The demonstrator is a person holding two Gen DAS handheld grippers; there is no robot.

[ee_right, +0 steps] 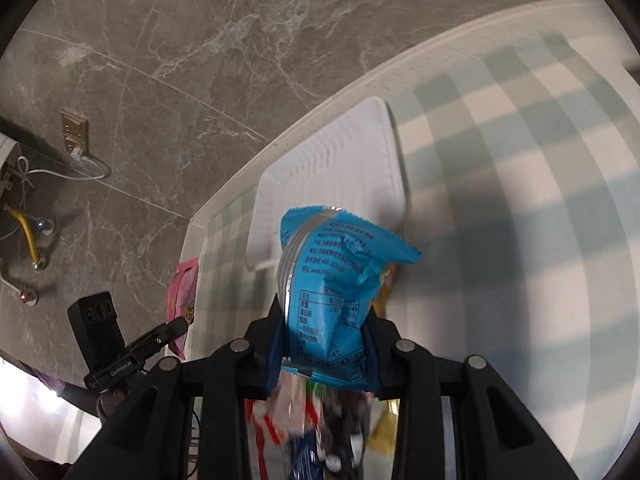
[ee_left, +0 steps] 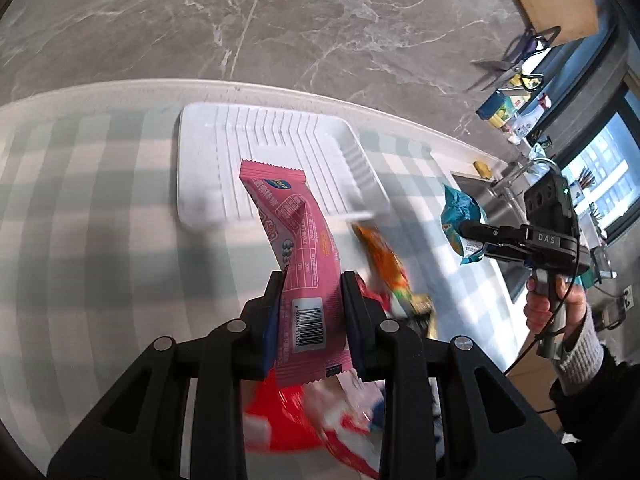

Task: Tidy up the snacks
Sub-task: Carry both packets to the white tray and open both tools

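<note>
Starting with the left wrist view: a checked tablecloth [ee_left: 100, 208] fills the left and centre of the frame, with grey marble floor [ee_left: 280, 20] across the top. At upper right lie scissors [ee_left: 500, 70] and small clutter on a dark ledge, too blurred to name. Loose snack wrappers [ee_left: 304, 420], red and white, sit at the lower centre beneath the tool, and an orange packet [ee_left: 384, 264] lies just right of it. The left gripper [ee_left: 310, 312] is clenched on a pink snack packet [ee_left: 296, 240], pads pressing both sides near the barcode; the packet rises up-frame over the near edge of a white tray [ee_left: 208, 168]. The tray appears to hold nothing. At right, a hand [ee_left: 556, 308] carries the right gripper [ee_left: 472, 236], clamped on a blue snack bag [ee_left: 460, 216].

Right wrist view: marble floor occupies the upper left, with a wall socket [ee_right: 74, 134] and cable at left. The tablecloth [ee_right: 520, 200] spreads right. The right gripper [ee_right: 324, 336] grasps the blue snack bag [ee_right: 328, 280] across its lower half; the bag stands in front of the white tray's [ee_right: 360, 160] near edge. Mixed wrappers [ee_right: 312, 432] lie blurred below. At lower left, the left gripper [ee_right: 176, 326] holds the pink snack packet [ee_right: 182, 296].
</note>
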